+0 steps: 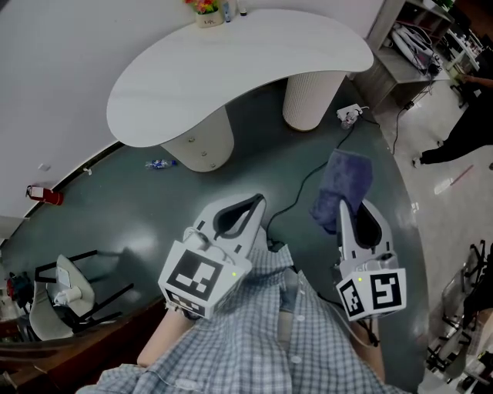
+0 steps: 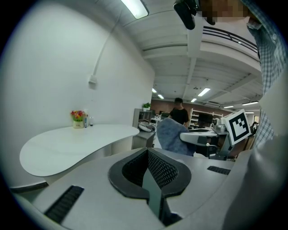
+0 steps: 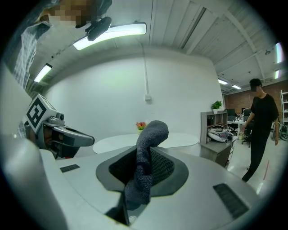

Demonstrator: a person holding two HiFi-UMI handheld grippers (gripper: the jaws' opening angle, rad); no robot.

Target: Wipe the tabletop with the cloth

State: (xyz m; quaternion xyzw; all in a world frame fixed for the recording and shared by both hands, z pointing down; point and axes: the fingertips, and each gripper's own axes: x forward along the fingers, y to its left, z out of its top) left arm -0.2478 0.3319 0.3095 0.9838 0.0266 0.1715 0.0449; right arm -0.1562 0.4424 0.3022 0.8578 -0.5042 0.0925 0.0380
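Right gripper (image 1: 348, 206) pinches blue-grey cloth (image 1: 343, 183), jaws clamped on bunched fold, rest of cloth sticking out past tips. Cloth held in air above dark floor (image 1: 115, 208), apart from white curved tabletop (image 1: 231, 69). Left gripper (image 1: 253, 206) alongside, jaws pressed together, nothing between. Small flower pot (image 1: 206, 12) at tabletop's far edge. Person in black (image 3: 261, 121) stands at right.
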